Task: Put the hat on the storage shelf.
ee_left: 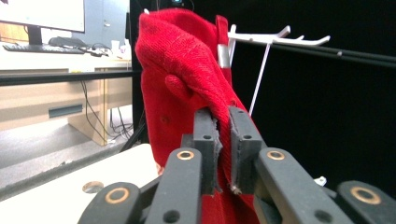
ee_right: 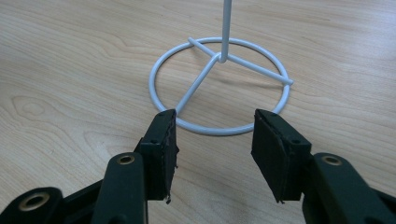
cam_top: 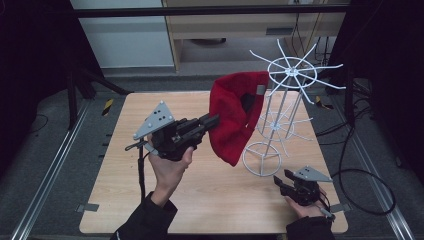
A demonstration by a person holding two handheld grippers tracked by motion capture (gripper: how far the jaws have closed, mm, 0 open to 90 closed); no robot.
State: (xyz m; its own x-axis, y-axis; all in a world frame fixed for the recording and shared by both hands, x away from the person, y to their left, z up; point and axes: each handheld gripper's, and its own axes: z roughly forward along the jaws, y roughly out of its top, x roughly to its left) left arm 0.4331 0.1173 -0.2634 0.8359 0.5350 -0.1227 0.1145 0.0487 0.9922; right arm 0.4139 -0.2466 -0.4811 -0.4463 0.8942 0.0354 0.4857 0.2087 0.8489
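Observation:
A red knit hat point(cam_top: 235, 120) hangs from an upper arm of the white wire rack point(cam_top: 292, 72), which stands at the table's right side. My left gripper point(cam_top: 216, 119) reaches in from the left, held up off the table, and is shut on a fold of the hat's side. In the left gripper view the red hat fabric point(ee_left: 182, 70) runs down between the nearly closed pads of the left gripper point(ee_left: 224, 140), below a white rack arm point(ee_left: 275, 37). My right gripper point(cam_top: 281, 179) rests low on the table, open, just in front of the rack's base ring point(ee_right: 219, 132), with nothing between the right gripper's point(ee_right: 215, 140) pads.
The wooden table point(cam_top: 210, 200) has bare room at its left and front. Cables point(cam_top: 370, 190) trail on the floor to the right. A desk with a monitor and keyboard point(ee_left: 42, 46) stands behind the table, and dark curtains close off both sides.

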